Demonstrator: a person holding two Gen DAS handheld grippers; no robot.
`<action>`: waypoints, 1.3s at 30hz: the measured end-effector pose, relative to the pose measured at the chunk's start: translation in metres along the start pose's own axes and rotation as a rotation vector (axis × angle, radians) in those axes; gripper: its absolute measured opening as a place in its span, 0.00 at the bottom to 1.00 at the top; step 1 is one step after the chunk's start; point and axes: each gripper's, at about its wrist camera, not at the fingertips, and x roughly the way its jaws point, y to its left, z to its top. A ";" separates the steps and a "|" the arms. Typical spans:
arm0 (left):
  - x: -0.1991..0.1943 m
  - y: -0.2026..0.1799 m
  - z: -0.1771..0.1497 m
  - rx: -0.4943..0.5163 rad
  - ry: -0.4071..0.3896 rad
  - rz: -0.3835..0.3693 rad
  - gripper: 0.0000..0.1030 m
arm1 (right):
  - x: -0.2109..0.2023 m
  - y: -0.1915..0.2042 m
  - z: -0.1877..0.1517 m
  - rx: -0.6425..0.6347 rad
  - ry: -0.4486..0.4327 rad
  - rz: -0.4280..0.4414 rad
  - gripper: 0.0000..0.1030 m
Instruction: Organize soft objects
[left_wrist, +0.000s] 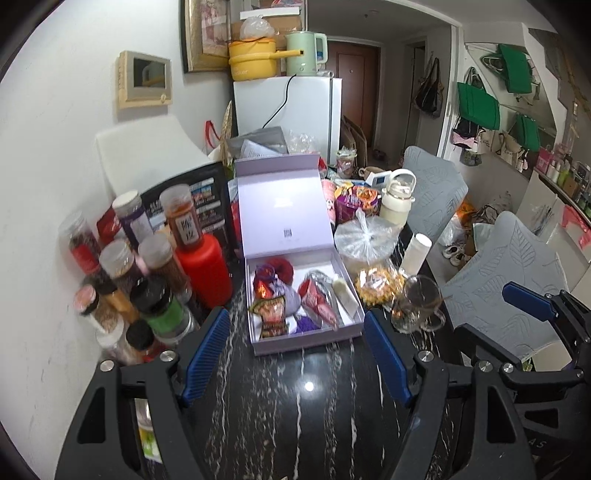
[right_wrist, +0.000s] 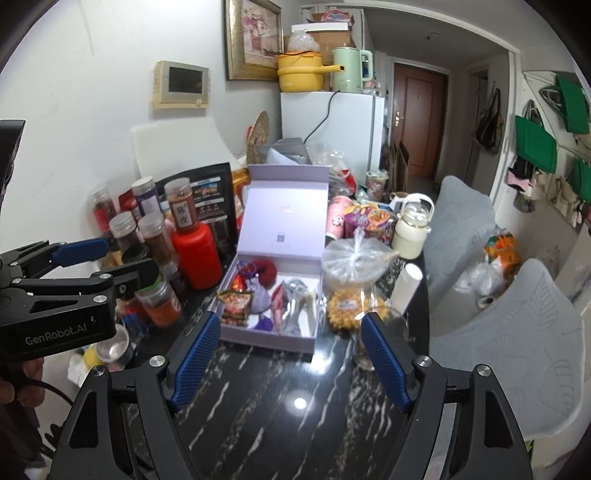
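Plainly, each hand-held gripper, left and right, gapes wide, empty, short of the lilac box.

You are in a lived-in home dining corner: a black marble-pattern table crowded with spice jars and snacks, a small white fridge topped by a yellow pot and green kettle, tote bags hanging by the entrance door
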 end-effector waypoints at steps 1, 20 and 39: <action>-0.001 -0.001 -0.005 -0.007 0.007 0.003 0.73 | -0.002 0.000 -0.004 -0.003 0.003 0.001 0.77; -0.017 -0.007 -0.044 -0.045 0.044 0.037 0.73 | -0.018 -0.001 -0.031 -0.001 0.005 0.033 0.77; -0.025 -0.020 -0.047 -0.028 0.036 0.017 0.73 | -0.025 -0.007 -0.038 0.008 0.010 0.022 0.77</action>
